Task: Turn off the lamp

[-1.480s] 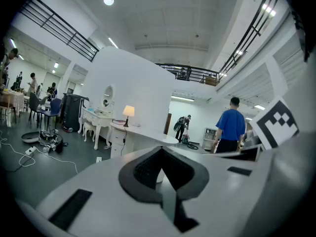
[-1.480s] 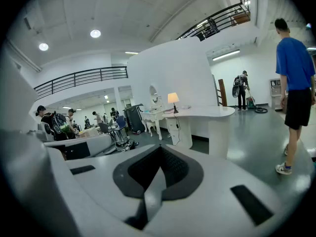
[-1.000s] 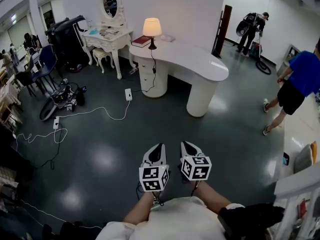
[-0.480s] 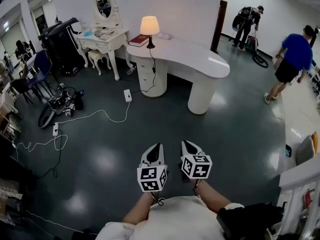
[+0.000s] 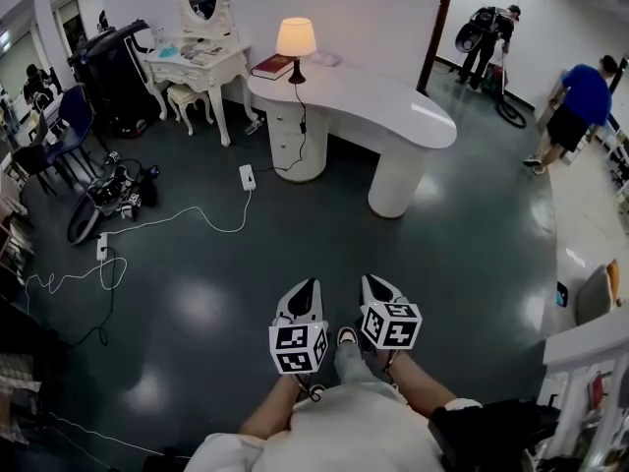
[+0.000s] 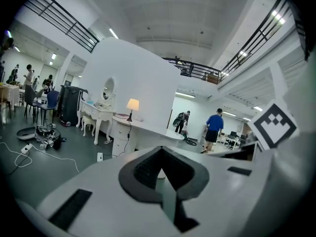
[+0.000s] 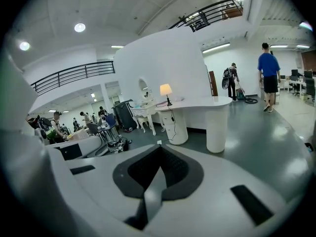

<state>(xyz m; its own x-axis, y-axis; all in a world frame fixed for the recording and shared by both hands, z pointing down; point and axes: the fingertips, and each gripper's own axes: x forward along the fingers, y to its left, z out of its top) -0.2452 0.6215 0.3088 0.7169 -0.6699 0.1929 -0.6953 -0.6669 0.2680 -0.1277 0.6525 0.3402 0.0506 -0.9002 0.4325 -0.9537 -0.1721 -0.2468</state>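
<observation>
Lamp [image 5: 296, 39] is lit, shade glowing, standing on the left end of the curved white bench [image 5: 403, 116] just beside a dark red book [image 5: 272, 66]; its cord [image 5: 300, 116] hangs down the bench front. It is well apart from both grippers. Left gripper [image 5: 307, 288] and right gripper [image 5: 371, 285] sit low in the head view, side by side. Both sets of jaws are clenched with nothing between them (each gripper view shows the pads meeting). Versus a second ago, the lamp and bench sit a bit higher in the head view, and the person in blue [image 5: 583, 96] has walked off toward the far right. A shoe [image 5: 346, 338] now shows between the grippers, and the jaws are unchanged
</observation>
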